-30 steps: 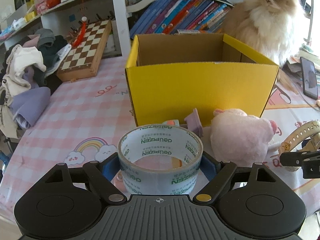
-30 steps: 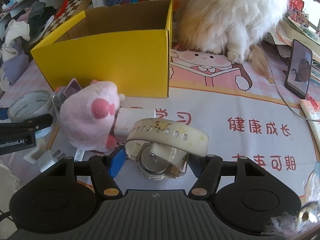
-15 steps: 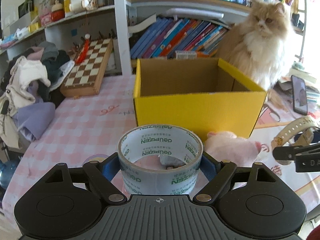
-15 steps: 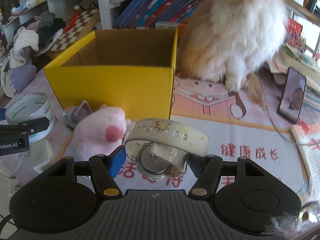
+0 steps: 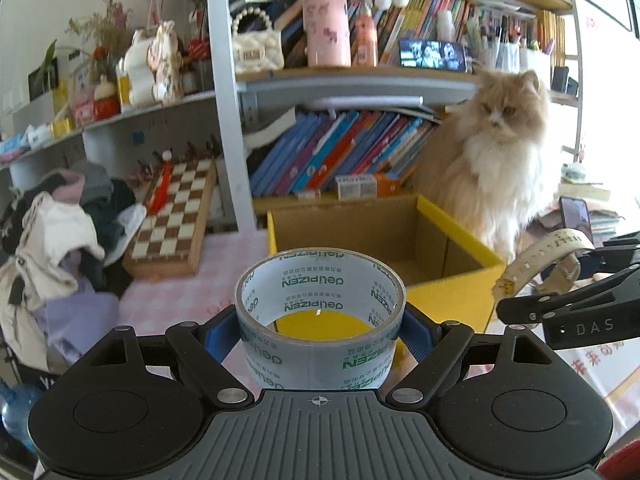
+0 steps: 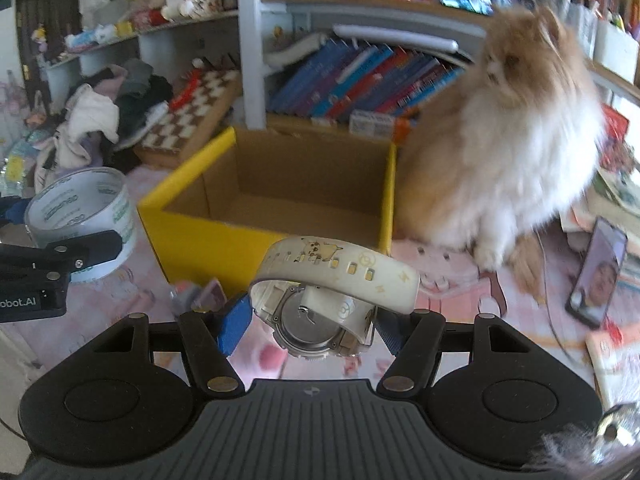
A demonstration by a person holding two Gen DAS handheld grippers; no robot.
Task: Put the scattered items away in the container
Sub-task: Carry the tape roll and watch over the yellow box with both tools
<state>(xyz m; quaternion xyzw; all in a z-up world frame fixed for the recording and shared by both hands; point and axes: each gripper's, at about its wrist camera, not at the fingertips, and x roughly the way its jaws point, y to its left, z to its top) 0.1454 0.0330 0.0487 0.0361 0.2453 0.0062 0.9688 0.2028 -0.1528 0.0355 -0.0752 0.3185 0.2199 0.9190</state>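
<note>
My left gripper [image 5: 320,332] is shut on a roll of clear tape [image 5: 320,312], held in the air just in front of the open yellow cardboard box [image 5: 452,292]. The tape roll [image 6: 80,216] also shows at the left of the right wrist view. My right gripper [image 6: 312,324] is shut on a cream wristwatch [image 6: 332,280] with a cartoon strap, raised above the table in front of the yellow box [image 6: 224,236]. The box interior [image 6: 296,192] looks bare. The watch strap [image 5: 540,256] shows at the right of the left wrist view.
A fluffy orange-and-white cat [image 6: 508,148] sits right beside the box's right wall. A phone [image 6: 596,276] leans at the far right. A chessboard [image 5: 172,220] and a heap of clothes [image 5: 56,240] lie at the left. Bookshelves [image 5: 340,152] stand behind. Small items [image 6: 200,292] lie below the box front.
Both grippers have risen from table height with the tape and the watch still held. The box now sits lower in both views and its inside shows; the pink plush has dropped out of sight.
</note>
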